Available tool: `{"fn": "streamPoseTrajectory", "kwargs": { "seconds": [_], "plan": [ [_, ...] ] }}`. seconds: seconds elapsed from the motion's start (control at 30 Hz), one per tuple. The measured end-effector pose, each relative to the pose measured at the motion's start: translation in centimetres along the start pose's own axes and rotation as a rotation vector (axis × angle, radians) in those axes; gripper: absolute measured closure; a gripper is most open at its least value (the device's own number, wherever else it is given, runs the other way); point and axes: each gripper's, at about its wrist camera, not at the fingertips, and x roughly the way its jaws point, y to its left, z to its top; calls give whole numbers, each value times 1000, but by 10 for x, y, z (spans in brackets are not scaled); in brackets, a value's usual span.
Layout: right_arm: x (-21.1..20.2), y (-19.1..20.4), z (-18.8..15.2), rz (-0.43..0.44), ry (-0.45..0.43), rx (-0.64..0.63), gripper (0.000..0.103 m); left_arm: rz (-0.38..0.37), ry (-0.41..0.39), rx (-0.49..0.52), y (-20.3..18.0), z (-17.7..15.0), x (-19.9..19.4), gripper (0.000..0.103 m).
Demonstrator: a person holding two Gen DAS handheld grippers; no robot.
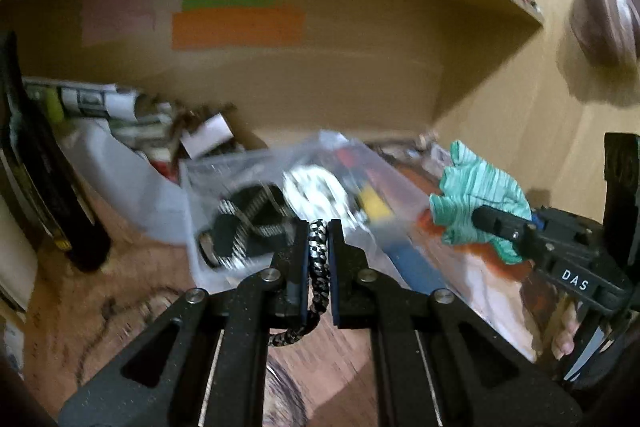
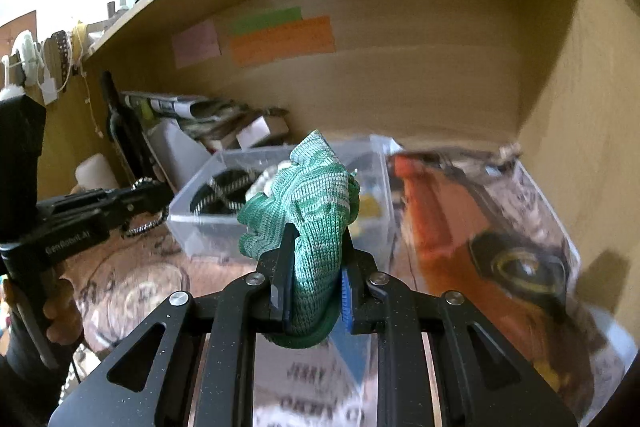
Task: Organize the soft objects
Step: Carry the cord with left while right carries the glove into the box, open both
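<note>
**Both grippers loaded at the shelf desk**

On my left, the left gripper (image 1: 319, 227) is closed tight on a black-and-white braided cord (image 1: 319, 267), which loops down behind its fingers. Just ahead of it sits a clear plastic bin (image 2: 208, 203) on the desk, with more braided cord coiled inside. To the right, my right gripper (image 2: 316, 247) is clamped on a bunched green knit glove (image 2: 308, 203), held up in front of the bin. Farther right, a glossy magazine (image 2: 500, 227) with an orange picture lies flat beside the bin.
</note>
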Motion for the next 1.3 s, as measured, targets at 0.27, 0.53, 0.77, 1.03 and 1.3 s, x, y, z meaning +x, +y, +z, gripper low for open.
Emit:
{"fn": "streamPoseTrajectory", "kwargs": {
  "seconds": [0.27,0.53,0.77,1.03,1.3],
  "plan": [
    [39,1,31,14,-4,-31,87,44,-12,-12,23,30,33,96],
    [90,-3,28,-4,105,-53,87,41,111,-5,28,24,91,96],
    [106,-5,22,-12,147,-61,85,27,193,21,22,13,122,94],
    [109,-2,22,-59,150,-89,64,43,211,16,20,8,122,56],
    [87,-2,30,-74,85,-85,39,25,147,13,14,12,89,47]
  ]
}}
